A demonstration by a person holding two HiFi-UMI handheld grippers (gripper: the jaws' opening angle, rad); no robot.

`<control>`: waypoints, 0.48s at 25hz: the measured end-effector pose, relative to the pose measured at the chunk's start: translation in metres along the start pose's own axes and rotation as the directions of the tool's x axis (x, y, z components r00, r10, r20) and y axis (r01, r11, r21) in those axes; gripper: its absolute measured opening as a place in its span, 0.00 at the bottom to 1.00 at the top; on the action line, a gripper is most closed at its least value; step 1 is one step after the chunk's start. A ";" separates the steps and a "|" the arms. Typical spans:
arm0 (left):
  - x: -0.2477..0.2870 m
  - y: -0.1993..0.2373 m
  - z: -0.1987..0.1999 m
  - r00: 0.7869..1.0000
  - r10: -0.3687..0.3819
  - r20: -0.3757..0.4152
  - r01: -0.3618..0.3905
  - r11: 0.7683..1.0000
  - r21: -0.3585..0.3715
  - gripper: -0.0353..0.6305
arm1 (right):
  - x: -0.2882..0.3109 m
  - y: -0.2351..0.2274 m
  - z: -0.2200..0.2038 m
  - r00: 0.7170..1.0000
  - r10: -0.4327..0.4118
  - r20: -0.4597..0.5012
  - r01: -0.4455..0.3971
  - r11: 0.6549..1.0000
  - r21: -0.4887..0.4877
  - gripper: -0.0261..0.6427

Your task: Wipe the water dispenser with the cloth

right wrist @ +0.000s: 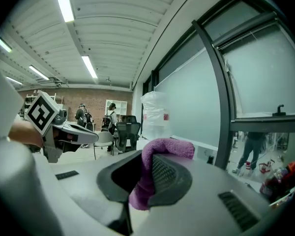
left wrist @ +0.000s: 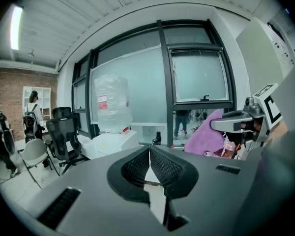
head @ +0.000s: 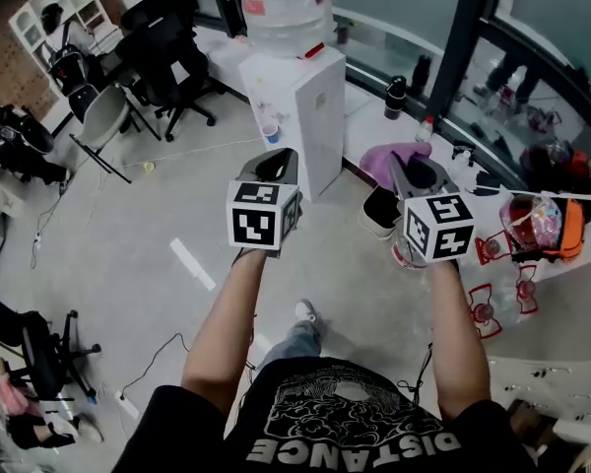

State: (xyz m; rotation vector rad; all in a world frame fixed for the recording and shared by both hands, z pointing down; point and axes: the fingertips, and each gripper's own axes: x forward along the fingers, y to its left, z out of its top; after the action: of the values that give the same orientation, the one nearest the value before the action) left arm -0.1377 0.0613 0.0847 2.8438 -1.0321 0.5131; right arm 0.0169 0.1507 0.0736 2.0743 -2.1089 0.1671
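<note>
Cloth held, water dispenser (head: 300,116) not yet touched

right gripper (right wrist: 147,177) clamped on the purple cloth (right wrist: 168,149); left gripper (left wrist: 150,167) pinched together, nothing between; dispenser stands upright by the window, well apart; it's straight ahead of the left gripper and forward-left of the right; my read: the cloth side must reach forward and leftward.

cloth (right wrist: 163,149): fluffy terry | water dispenser (head: 310,116): smooth white plastic | bottle (head: 278,8): clear plastic

Two grippers: left gripper (head: 278,164), right gripper (head: 412,171); one water dispenser (head: 297,106); one water jug (head: 281,8); one purple cloth (head: 378,161); one black flask (head: 395,97).
</note>
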 end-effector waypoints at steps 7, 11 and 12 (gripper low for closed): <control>0.065 0.048 0.021 0.998 -0.055 -0.001 0.055 0.998 0.006 0.09 | 0.074 -0.011 0.020 0.999 -0.038 -0.021 0.038 0.999 -0.006 0.09; 0.092 0.076 0.030 0.997 -0.075 0.005 0.075 0.997 -0.004 0.09 | 0.111 -0.013 0.029 0.998 -0.055 -0.031 0.054 0.999 -0.002 0.09; 0.098 0.081 0.031 0.997 -0.079 0.006 0.079 0.997 -0.007 0.09 | 0.119 -0.013 0.030 0.998 -0.057 -0.034 0.057 0.998 -0.002 0.09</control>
State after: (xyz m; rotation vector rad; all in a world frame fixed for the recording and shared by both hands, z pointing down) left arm -0.1103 -0.0666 0.0844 2.8680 -0.9153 0.4945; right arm 0.0269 0.0283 0.0680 2.1130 -2.0274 0.1917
